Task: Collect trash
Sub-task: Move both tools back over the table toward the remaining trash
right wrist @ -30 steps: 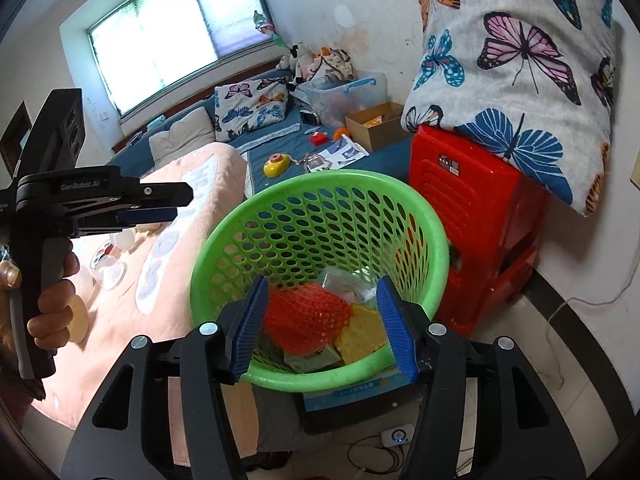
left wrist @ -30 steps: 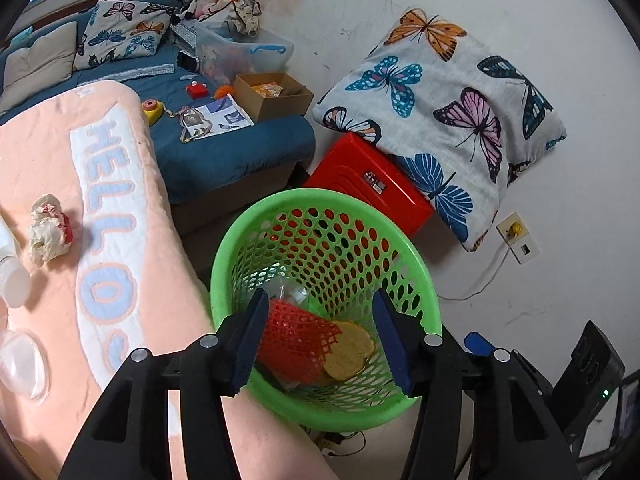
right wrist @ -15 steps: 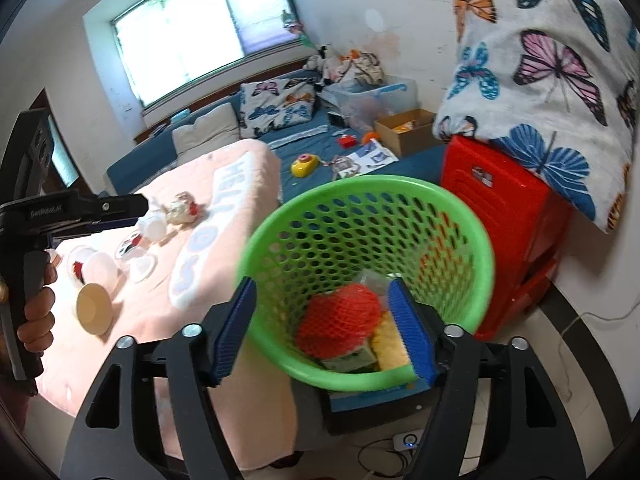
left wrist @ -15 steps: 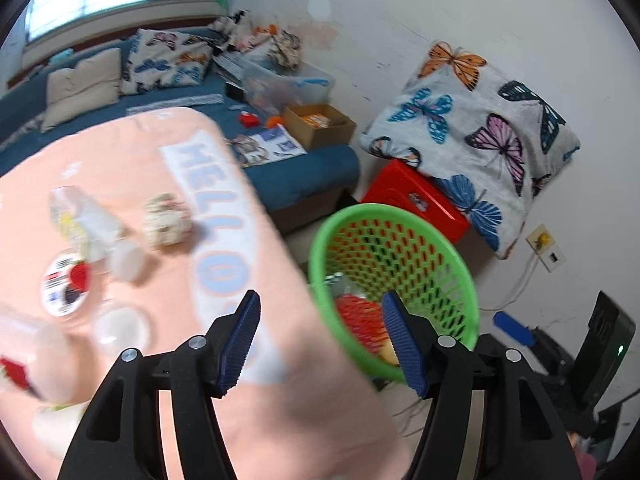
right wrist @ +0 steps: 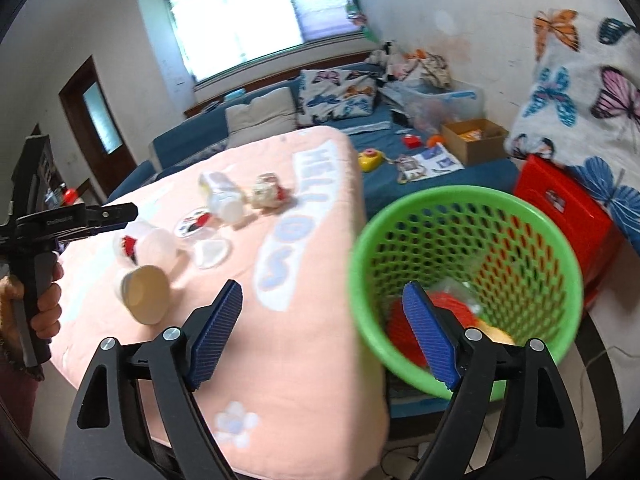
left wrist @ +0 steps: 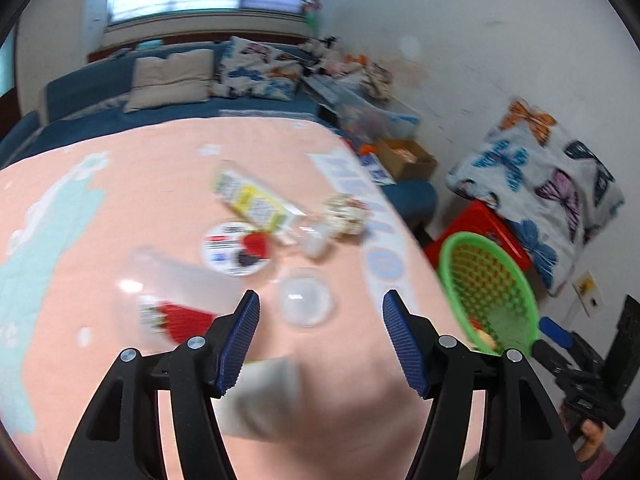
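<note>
My left gripper (left wrist: 320,340) is open and empty above the pink tablecloth (left wrist: 120,208). Below it lie a clear dome lid (left wrist: 306,302), a clear cup with a red label (left wrist: 172,300), a round printed lid (left wrist: 238,249), a plastic bottle (left wrist: 260,206), a crumpled wrapper (left wrist: 346,214) and a paper cup (left wrist: 264,396). My right gripper (right wrist: 324,332) is open and empty, between the table edge and the green basket (right wrist: 472,216), which holds red netting (right wrist: 448,312) and other trash. The left gripper (right wrist: 116,213) also shows in the right wrist view.
A red plastic stool (right wrist: 568,208) stands behind the basket under a butterfly pillow (right wrist: 580,92). A blue sofa (right wrist: 360,132) with cushions, a cardboard box (right wrist: 474,140) and toys runs along the back. The basket (left wrist: 486,292) stands off the table's right edge.
Both grippers have swung left, away from the basket and toward the table. The left wrist view now looks over the trash on the cloth, with the basket at its right edge.
</note>
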Available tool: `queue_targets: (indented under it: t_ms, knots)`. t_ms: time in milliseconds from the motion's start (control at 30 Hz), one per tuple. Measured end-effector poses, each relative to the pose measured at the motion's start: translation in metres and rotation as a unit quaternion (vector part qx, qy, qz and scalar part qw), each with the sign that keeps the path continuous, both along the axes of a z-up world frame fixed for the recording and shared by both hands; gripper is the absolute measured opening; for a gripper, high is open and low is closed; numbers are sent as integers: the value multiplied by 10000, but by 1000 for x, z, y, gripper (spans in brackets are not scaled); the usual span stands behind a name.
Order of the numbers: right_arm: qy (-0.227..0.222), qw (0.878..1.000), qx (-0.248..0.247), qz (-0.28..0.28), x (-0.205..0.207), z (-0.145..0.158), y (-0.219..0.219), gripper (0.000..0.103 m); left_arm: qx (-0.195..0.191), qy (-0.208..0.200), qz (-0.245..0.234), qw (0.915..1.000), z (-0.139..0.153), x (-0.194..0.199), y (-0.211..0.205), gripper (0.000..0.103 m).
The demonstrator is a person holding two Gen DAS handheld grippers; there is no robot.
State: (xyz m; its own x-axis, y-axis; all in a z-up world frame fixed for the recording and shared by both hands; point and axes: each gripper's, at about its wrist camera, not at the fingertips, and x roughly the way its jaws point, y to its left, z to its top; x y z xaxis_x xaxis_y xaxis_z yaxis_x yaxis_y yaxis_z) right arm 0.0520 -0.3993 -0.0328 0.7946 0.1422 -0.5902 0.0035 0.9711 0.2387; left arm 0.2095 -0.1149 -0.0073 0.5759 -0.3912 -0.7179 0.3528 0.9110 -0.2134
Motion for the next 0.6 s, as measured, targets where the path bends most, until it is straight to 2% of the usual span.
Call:
queue_targets:
  t_ms: [100,167,333,600]
  knots:
    - [-16,9998,-48,167,6,3,17,85,7,-96,266,9996,0,1,25,63]
    - [1,9996,-82,283,11,6,29,85,-34,-202,539,9983,1,4,47,72]
    - [-2,9981,-232,563,21,11,59,86,-58,-162,868,9961,-8,18,86,74]
    - [77,9961,-233,852,40,9,91,86,-461,152,732,9961,-30,43,110,76]
